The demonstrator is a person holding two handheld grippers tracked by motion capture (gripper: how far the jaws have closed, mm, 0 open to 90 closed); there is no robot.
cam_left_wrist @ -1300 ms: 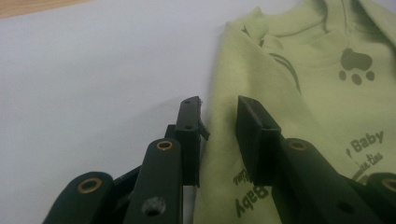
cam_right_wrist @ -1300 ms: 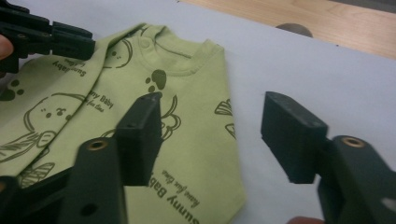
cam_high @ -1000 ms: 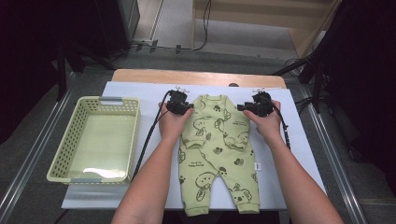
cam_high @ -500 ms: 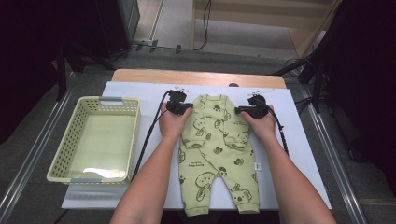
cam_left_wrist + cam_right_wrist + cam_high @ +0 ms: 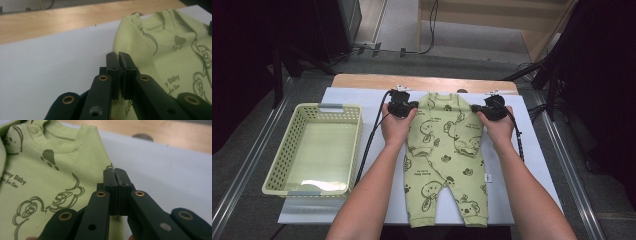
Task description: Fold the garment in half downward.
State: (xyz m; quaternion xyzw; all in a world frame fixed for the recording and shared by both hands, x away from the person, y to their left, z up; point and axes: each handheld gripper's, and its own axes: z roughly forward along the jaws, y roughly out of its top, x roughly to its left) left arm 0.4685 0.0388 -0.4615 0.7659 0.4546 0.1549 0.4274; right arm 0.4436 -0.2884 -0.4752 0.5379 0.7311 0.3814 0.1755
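A pale green basket (image 5: 312, 147) sits at the table's left; the left gripper (image 5: 404, 109) is clamped on the romper (image 5: 444, 160) at its left shoulder edge, jaws having just closed; the romper lies flat on the white sheet (image 5: 357, 97); the right gripper (image 5: 482, 111) pinches the right shoulder edge, likewise just closed.

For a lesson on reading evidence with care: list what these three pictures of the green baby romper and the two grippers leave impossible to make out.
- High view: the hands cover both grippers' tips at the romper, left gripper and right gripper.
- Left gripper view: the shut jaws hide any pinched cloth; the bottom edge cuts off the print.
- Right gripper view: likewise.
- High view: small tag unreadable.
- High view: basket, glare on its floor.
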